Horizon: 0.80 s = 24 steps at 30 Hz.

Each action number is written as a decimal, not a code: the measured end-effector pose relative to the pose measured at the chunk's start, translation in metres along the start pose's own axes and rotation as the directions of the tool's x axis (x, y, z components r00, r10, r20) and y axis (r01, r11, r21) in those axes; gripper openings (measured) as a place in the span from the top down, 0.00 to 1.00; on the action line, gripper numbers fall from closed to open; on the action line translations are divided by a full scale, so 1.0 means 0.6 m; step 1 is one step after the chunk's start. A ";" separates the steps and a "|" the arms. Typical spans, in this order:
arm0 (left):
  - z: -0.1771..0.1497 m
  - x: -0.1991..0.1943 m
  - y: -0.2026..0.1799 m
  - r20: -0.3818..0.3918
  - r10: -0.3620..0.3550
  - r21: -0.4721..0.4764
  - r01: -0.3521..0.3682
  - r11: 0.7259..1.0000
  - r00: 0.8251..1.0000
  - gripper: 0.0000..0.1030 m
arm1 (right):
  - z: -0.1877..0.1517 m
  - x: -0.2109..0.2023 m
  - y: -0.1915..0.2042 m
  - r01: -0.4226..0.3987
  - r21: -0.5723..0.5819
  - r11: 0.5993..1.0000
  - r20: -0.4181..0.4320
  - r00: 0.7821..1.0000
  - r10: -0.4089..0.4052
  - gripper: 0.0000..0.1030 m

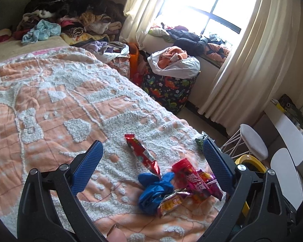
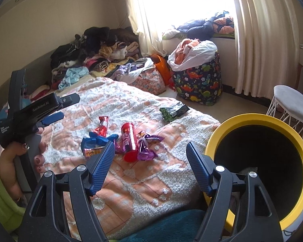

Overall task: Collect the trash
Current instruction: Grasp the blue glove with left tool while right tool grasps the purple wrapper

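So the trash is all sitting in a little heap on the orange-and-white blanket (image 2: 131, 183) near the foot end of the bed. There's a red tube-shaped can (image 2: 128, 140) lying on its side in the middle, with purple wrappers (image 2: 146, 147) touching it on the right and a crumpled blue wrapper (image 2: 99, 140) just to its left. A red snack wrapper (image 2: 102, 126) lies a bit further up the bed behind the blue one, and a small orange-yellow packet (image 1: 170, 202) pokes out from under the blue stuff. A green-and-black packet (image 2: 172, 111) sits well apart from the pile, near the bed's edge toward the window.

The right gripper (image 2: 149, 167) hangs over the blanket just short of the heap, jaws spread wide with nothing between them. The left gripper (image 1: 152, 157) is wide open too, empty, with the pile framed between its blue pads in its own view. From the right wrist view the person's hand (image 2: 22, 157) holding it shows up on the left, off to the side of the pile.

A yellow-rimmed bin (image 2: 258, 121) with a dark inside stands right beside the bed on the right. Behind it there's a white stool (image 2: 293, 100), a dinosaur-print laundry bag (image 2: 200, 80) stuffed with clothes, cream curtains (image 2: 258, 40), and a big clothes pile (image 1: 70, 12) at the far end of the bed.
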State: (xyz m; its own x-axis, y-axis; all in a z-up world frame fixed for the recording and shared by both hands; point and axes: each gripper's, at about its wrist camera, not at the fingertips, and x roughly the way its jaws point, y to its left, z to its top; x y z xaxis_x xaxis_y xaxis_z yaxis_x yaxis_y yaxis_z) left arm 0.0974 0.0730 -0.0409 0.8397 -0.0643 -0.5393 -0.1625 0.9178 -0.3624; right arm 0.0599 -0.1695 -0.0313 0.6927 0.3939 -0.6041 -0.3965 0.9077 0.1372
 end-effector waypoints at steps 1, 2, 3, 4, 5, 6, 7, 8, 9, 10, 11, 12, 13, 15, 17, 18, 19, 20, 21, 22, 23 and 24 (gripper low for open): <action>-0.003 0.003 0.004 -0.012 -0.004 -0.006 0.004 1.000 1.000 0.18 | -0.001 0.004 0.003 0.002 -0.005 1.000 -0.007 1.000 -0.002 0.32; -0.006 0.006 0.007 -0.025 -0.008 -0.012 0.008 1.000 1.000 0.22 | -0.001 0.010 0.006 0.003 -0.008 1.000 -0.019 1.000 -0.003 0.32; -0.010 0.010 0.010 -0.038 -0.012 -0.017 0.012 1.000 0.999 0.24 | -0.002 0.014 0.008 0.001 -0.010 1.000 -0.027 1.000 -0.002 0.32; -0.014 0.015 0.012 -0.053 -0.017 -0.021 0.016 1.000 0.998 0.28 | -0.004 0.018 0.008 -0.001 -0.013 1.000 -0.033 0.999 0.000 0.32; -0.018 0.020 0.014 -0.068 -0.021 -0.024 0.019 1.000 0.997 0.32 | -0.005 0.024 0.012 0.001 -0.021 1.000 -0.042 0.999 -0.002 0.32; -0.022 0.026 0.017 -0.087 -0.026 -0.031 0.023 0.999 0.996 0.35 | -0.006 0.030 0.015 0.004 -0.030 1.000 -0.051 0.999 -0.005 0.34; -0.026 0.031 0.019 -0.102 -0.032 -0.038 0.028 0.999 0.994 0.39 | -0.007 0.034 0.016 0.004 -0.035 0.999 -0.059 0.998 -0.006 0.37; -0.030 0.037 0.021 -0.124 -0.040 -0.049 0.034 0.998 0.992 0.42 | -0.008 0.041 0.018 0.004 -0.037 0.999 -0.073 0.997 -0.006 0.38; -0.035 0.044 0.024 -0.145 -0.047 -0.060 0.039 0.997 0.988 0.44 | -0.008 0.048 0.018 0.003 -0.037 0.999 -0.084 0.996 -0.006 0.41; -0.038 0.048 0.025 -0.160 -0.052 -0.069 0.041 0.997 0.986 0.47 | -0.009 0.053 0.018 0.002 -0.037 0.999 -0.092 0.996 -0.005 0.43; -0.043 0.054 0.027 -0.178 -0.061 -0.081 0.047 0.996 0.982 0.50 | -0.009 0.059 0.020 0.000 -0.037 0.999 -0.102 0.995 -0.004 0.43; -0.047 0.058 0.028 -0.194 -0.066 -0.090 0.049 0.995 0.979 0.53 | -0.009 0.064 0.020 -0.003 -0.039 0.999 -0.109 0.994 -0.001 0.44; -0.052 0.063 0.029 -0.209 -0.070 -0.096 0.051 0.994 0.975 0.57 | -0.009 0.069 0.021 -0.003 -0.041 0.999 -0.114 0.993 -0.001 0.45; -0.059 0.070 0.027 -0.232 -0.080 -0.097 0.059 0.994 0.970 0.61 | -0.009 0.080 0.023 -0.002 -0.045 0.999 -0.130 0.992 -0.004 0.47; -0.067 0.077 0.026 -0.252 -0.087 -0.103 0.062 0.993 0.964 0.63 | -0.009 0.090 0.022 -0.003 -0.041 0.999 -0.145 0.989 -0.004 0.49; -0.070 0.080 0.025 -0.260 -0.092 -0.107 0.066 0.992 0.961 0.64 | -0.009 0.094 0.021 -0.004 -0.039 0.999 -0.151 0.989 -0.002 0.50; -0.075 0.085 0.024 -0.273 -0.095 -0.108 0.067 0.992 0.957 0.65 | -0.010 0.099 0.020 -0.004 -0.036 0.999 -0.159 0.987 -0.002 0.51; -0.079 0.088 0.023 -0.282 -0.096 -0.108 0.067 0.992 0.955 0.66 | -0.010 0.102 0.019 -0.004 -0.033 0.999 -0.165 0.986 -0.002 0.51; -0.081 0.092 0.024 -0.290 -0.098 -0.109 0.069 0.992 0.952 0.66 | -0.011 0.107 0.018 -0.004 -0.027 1.000 -0.174 0.985 -0.001 0.53; -0.086 0.095 0.024 -0.300 -0.101 -0.113 0.070 0.991 0.949 0.67 | -0.011 0.112 0.016 -0.003 -0.022 1.000 -0.183 0.983 -0.001 0.54; -0.090 0.098 0.024 -0.307 -0.107 -0.119 0.073 0.990 0.946 0.68 | -0.011 0.116 0.013 -0.001 -0.016 1.000 -0.192 0.981 -0.002 0.55; -0.093 0.100 0.024 -0.313 -0.110 -0.123 0.075 0.990 0.943 0.68 | -0.011 0.120 0.011 0.000 -0.010 1.000 -0.199 0.980 -0.002 0.57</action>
State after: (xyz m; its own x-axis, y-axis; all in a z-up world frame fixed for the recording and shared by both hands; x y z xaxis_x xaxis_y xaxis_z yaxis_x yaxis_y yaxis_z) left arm 0.1167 0.0604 -0.1210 0.6478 -0.2845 -0.7067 -0.1614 0.8553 -0.4923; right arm 0.1034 -0.1361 -0.0791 0.5597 0.3559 -0.7484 -0.4026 0.9061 0.1298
